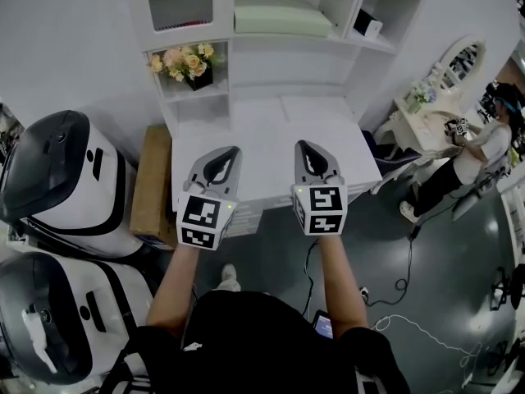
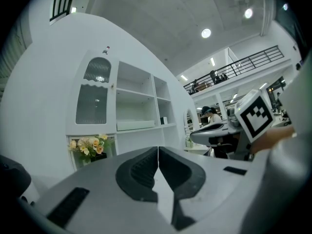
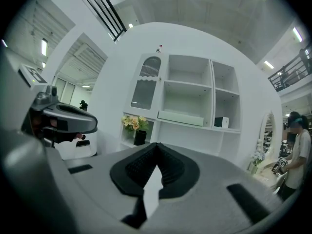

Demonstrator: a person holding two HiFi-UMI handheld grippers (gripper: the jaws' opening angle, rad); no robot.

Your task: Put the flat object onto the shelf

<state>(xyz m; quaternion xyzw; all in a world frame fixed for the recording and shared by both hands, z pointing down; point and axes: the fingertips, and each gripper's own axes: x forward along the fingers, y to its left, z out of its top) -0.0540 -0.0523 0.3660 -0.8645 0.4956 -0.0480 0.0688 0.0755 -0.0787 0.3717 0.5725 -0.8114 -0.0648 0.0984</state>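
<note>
A flat pale green slab (image 1: 283, 19) lies on the middle shelf of the white shelf unit (image 1: 246, 80); it also shows in the left gripper view (image 2: 135, 125) and the right gripper view (image 3: 180, 117). My left gripper (image 1: 232, 151) and right gripper (image 1: 305, 145) hang side by side over the white desk top (image 1: 271, 121), pointing level at the shelf unit and well short of it. In the left gripper view the left gripper (image 2: 158, 150) has its pads together with nothing between them. The right gripper (image 3: 156, 145) is likewise shut and empty.
A pot of flowers (image 1: 184, 62) stands in the low left compartment and a small black-and-white box (image 1: 368, 27) on the right shelf. Left of the desk stand a cardboard box (image 1: 152, 183) and two white-and-black machines (image 1: 61, 183). A person (image 1: 484, 150) stands at the far right; cables (image 1: 406, 277) cross the floor.
</note>
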